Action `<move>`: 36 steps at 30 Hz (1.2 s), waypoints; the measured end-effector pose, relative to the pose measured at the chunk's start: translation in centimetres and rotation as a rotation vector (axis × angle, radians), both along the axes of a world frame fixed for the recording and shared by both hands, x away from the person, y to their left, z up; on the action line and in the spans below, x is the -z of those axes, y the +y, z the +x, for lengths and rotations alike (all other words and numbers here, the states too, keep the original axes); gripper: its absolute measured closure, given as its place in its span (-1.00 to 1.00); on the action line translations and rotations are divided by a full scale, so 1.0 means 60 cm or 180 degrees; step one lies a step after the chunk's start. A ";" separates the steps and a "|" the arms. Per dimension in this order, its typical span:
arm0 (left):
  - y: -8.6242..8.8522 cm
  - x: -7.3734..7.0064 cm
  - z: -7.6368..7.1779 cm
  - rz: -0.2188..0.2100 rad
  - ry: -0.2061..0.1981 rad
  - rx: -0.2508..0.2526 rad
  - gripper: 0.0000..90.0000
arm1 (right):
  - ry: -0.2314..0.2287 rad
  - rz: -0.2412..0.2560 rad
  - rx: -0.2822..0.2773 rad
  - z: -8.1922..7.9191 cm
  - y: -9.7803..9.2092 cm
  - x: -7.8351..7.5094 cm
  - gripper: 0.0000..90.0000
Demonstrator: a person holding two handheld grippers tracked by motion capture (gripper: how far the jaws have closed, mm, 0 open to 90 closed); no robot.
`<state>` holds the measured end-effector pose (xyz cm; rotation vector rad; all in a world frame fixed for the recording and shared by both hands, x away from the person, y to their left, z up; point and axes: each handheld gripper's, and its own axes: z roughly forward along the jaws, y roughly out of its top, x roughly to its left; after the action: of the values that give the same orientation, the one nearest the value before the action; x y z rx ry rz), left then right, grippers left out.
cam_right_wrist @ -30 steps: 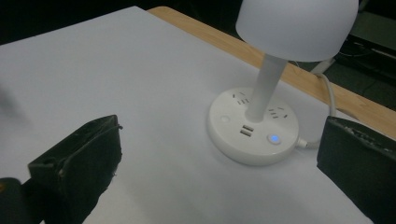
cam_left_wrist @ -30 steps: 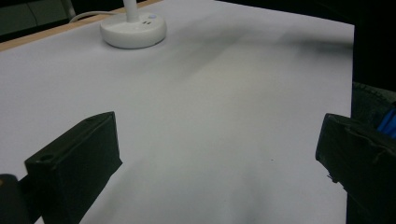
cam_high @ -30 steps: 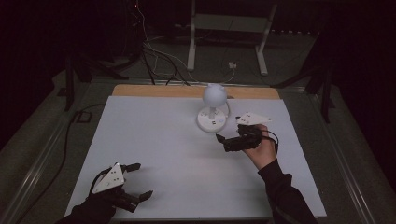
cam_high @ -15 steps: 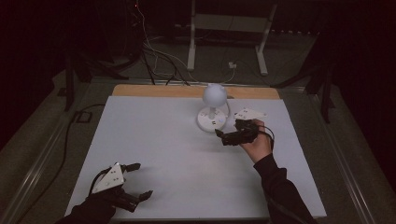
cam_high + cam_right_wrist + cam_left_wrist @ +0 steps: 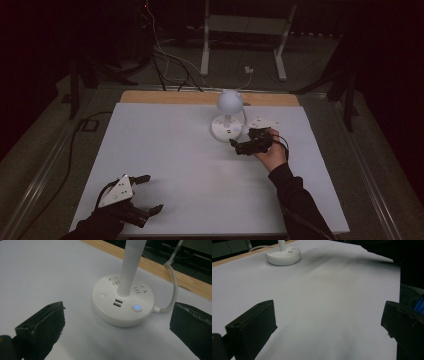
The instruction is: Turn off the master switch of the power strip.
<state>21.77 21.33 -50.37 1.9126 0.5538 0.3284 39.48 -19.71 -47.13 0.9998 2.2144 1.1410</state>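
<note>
White is the lamp (image 5: 227, 116): a round base on the far middle of the table (image 5: 165, 150), a straight stem rising from its centre and a ball-shaped head on top. In the right gripper view the base (image 5: 123, 301) shows two USB ports on its near face, a round button (image 5: 136, 307) with a blue glow to their right, a plain round button (image 5: 102, 295) to their left, and socket slots on top either side of the stem (image 5: 130, 265). A white cord (image 5: 172, 287) leaves the base on its right and runs up over the wooden strip (image 5: 175, 277) at the table's far edge. The right tongs (image 5: 239, 145) hang just right of and slightly nearer than the base, pointing left at it; their jaws are spread wide, nothing between them, and they do not touch the lamp. The hand (image 5: 270, 152) holding them comes in from the near right in a dark sleeve. The left tongs (image 5: 148, 194) sit at the near left corner of the table, well apart from the lamp, jaws also spread wide with only bare table between them. In the left gripper view the base (image 5: 283, 256) lies far off at the upper left, with a soft shadow across the white surface. Beyond the table, a dark floor carries cables and a pale metal stand (image 5: 240, 30).
</note>
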 end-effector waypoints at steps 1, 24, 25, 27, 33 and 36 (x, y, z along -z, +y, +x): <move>0.000 0.000 0.000 0.0005 0.0000 0.0000 -0.99 | -0.0002 0.0060 0.0005 0.002 0.000 0.003 -1.00; 0.000 0.000 0.000 0.0012 -0.0006 -0.0001 -0.99 | 0.0013 0.0268 0.0558 0.027 -0.003 0.025 -0.08; -0.001 0.000 0.000 -0.0003 -0.0002 -0.0006 -0.99 | 0.0026 0.0274 0.0557 0.028 -0.003 0.025 -0.06; 0.000 0.000 0.000 0.0010 -0.0005 -0.0003 -0.99 | 0.0007 0.0263 0.0611 0.030 -0.003 0.025 0.05; -0.001 0.000 0.000 -0.0006 -0.0003 -0.0010 -0.99 | 0.0021 0.0287 0.0663 0.035 -0.002 0.025 0.31; -0.001 0.000 0.000 -0.0007 0.0004 -0.0010 -0.99 | 0.0070 0.0275 0.0684 0.040 0.000 0.023 0.53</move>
<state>21.77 21.29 -50.36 1.9100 0.5579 0.3284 41.86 -19.72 -48.53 1.2576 2.0303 1.1400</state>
